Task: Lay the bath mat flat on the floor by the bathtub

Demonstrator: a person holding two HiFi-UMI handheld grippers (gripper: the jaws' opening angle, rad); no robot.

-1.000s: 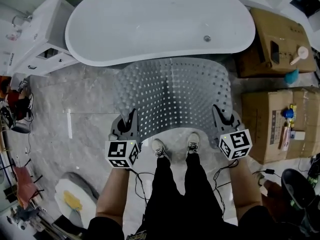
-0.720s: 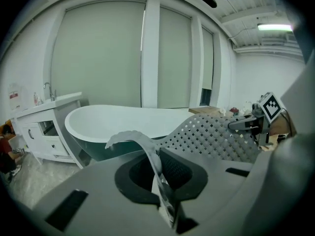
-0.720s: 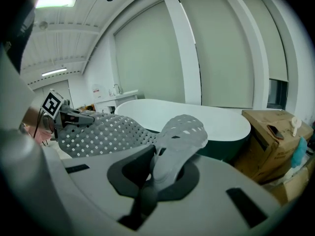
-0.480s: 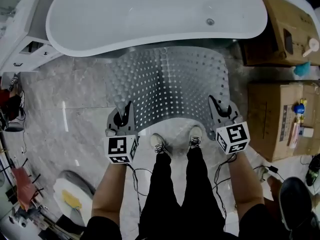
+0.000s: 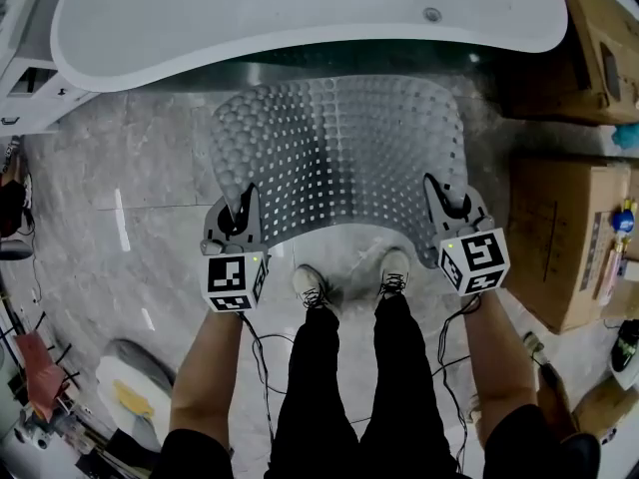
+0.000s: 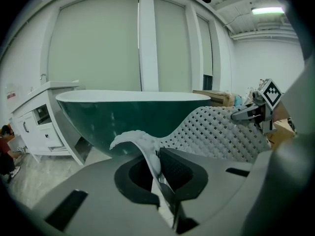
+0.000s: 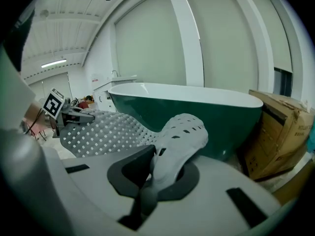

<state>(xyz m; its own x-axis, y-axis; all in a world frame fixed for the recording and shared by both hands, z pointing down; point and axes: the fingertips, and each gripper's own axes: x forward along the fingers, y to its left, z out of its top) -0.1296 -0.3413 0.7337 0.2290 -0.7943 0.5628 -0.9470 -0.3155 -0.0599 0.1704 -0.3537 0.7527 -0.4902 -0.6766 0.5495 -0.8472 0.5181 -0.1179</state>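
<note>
A grey perforated bath mat [image 5: 339, 153] hangs spread between my two grippers, in front of the white bathtub [image 5: 300, 13]. My left gripper [image 5: 243, 215] is shut on the mat's near left corner [image 6: 147, 149]. My right gripper [image 5: 446, 211] is shut on the near right corner [image 7: 174, 141]. The mat's far edge lies by the tub's base, and its middle sags toward the marble floor [image 5: 130, 188]. In both gripper views the tub's outside looks dark green [image 6: 128, 119] [image 7: 197, 117]. Each gripper view shows the other gripper across the mat: right gripper [image 6: 256, 112], left gripper [image 7: 74, 114].
A white vanity cabinet [image 5: 20, 78] stands left of the tub. Cardboard boxes [image 5: 574, 228] sit at the right. The person's two shoes [image 5: 349, 279] stand just behind the mat's near edge, with cables [image 5: 262, 352] trailing on the floor. Clutter lies at the lower left [image 5: 120, 387].
Both grippers have sunk toward the floor with the mat held between them. The mat now lies flatter and closer to the tub's base. The head camera has tipped lower.
</note>
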